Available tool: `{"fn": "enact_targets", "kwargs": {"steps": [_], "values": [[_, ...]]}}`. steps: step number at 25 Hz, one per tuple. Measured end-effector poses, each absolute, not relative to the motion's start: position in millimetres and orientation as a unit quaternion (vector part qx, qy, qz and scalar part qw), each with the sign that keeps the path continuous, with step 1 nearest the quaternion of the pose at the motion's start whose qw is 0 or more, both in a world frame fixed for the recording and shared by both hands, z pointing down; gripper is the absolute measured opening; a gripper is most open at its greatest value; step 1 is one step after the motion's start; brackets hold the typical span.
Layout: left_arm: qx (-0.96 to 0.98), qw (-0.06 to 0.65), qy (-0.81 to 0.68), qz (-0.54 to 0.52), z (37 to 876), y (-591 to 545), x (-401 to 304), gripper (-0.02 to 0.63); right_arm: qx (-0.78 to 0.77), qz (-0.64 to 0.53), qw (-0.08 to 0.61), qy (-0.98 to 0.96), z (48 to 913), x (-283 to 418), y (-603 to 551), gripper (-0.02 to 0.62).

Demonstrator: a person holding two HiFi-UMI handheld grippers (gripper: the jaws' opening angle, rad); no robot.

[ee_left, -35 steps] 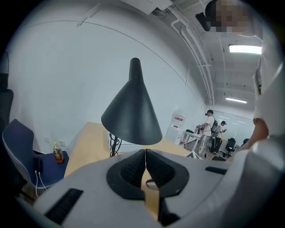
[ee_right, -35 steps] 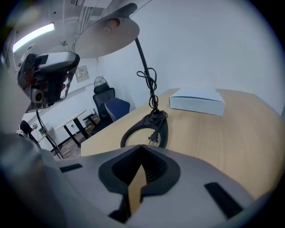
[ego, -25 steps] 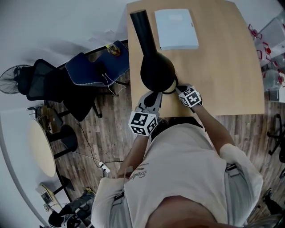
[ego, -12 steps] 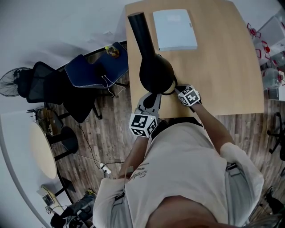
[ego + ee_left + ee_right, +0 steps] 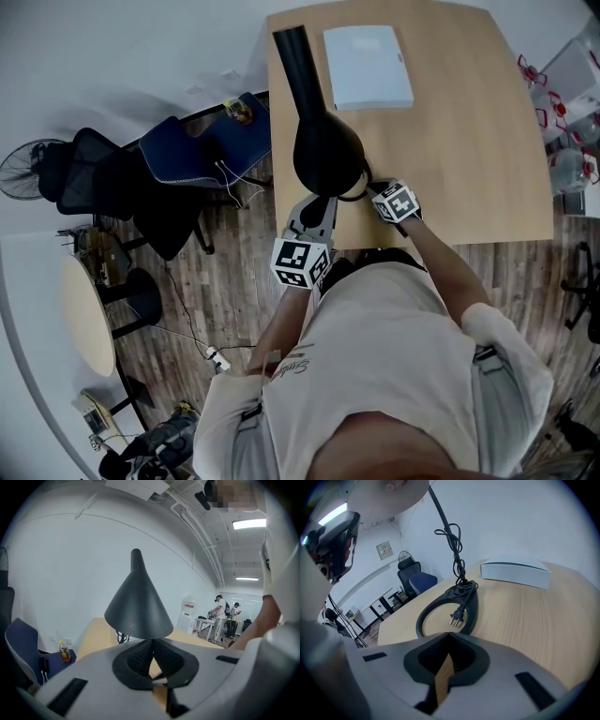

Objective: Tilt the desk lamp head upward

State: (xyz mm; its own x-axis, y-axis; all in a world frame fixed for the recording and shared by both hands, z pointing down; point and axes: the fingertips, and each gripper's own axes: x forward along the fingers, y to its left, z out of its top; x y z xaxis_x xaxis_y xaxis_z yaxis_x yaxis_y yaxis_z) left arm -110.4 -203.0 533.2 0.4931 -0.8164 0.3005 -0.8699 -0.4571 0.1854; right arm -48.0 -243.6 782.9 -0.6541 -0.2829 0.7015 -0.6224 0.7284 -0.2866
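Note:
The black desk lamp stands at the near left of a light wooden table (image 5: pixel 469 141). Its cone-shaped head (image 5: pixel 328 150) hangs over the ring base, and the neck (image 5: pixel 302 61) runs to the far edge. My left gripper (image 5: pixel 322 202) sits just below the cone's near rim; in the left gripper view the lamp head (image 5: pixel 139 606) rises right above my shut left gripper (image 5: pixel 152 644), and contact cannot be told. My right gripper (image 5: pixel 372 189) is shut by the base. In the right gripper view, the ring base (image 5: pixel 423 616), plug (image 5: pixel 456 617) and cord (image 5: pixel 457 564) lie ahead of this gripper (image 5: pixel 449 639).
A flat white box (image 5: pixel 367 66) lies on the far part of the table, also in the right gripper view (image 5: pixel 515 573). A blue chair (image 5: pixel 202 141) and black chairs (image 5: pixel 94 173) stand left of the table. Two people (image 5: pixel 225 618) stand far off.
Only the head camera has shifted slightly. Both grippers and the lamp keep the same places.

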Motion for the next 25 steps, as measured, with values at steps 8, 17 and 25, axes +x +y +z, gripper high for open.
{"fn": "enact_targets", "kwargs": {"steps": [8, 17, 25], "values": [[0.853, 0.149, -0.494, 0.072, 517, -189, -110, 0.015, 0.27, 0.252, 0.32, -0.873, 783, -49, -243, -0.005], [0.864, 0.129, -0.484, 0.058, 490, -170, -108, 0.015, 0.276, 0.246, 0.325, -0.871, 784, -48, -243, -0.005], [0.871, 0.113, -0.477, 0.042, 459, -155, -106, 0.015, 0.276, 0.248, 0.327, -0.869, 784, -49, -242, -0.005]]}}
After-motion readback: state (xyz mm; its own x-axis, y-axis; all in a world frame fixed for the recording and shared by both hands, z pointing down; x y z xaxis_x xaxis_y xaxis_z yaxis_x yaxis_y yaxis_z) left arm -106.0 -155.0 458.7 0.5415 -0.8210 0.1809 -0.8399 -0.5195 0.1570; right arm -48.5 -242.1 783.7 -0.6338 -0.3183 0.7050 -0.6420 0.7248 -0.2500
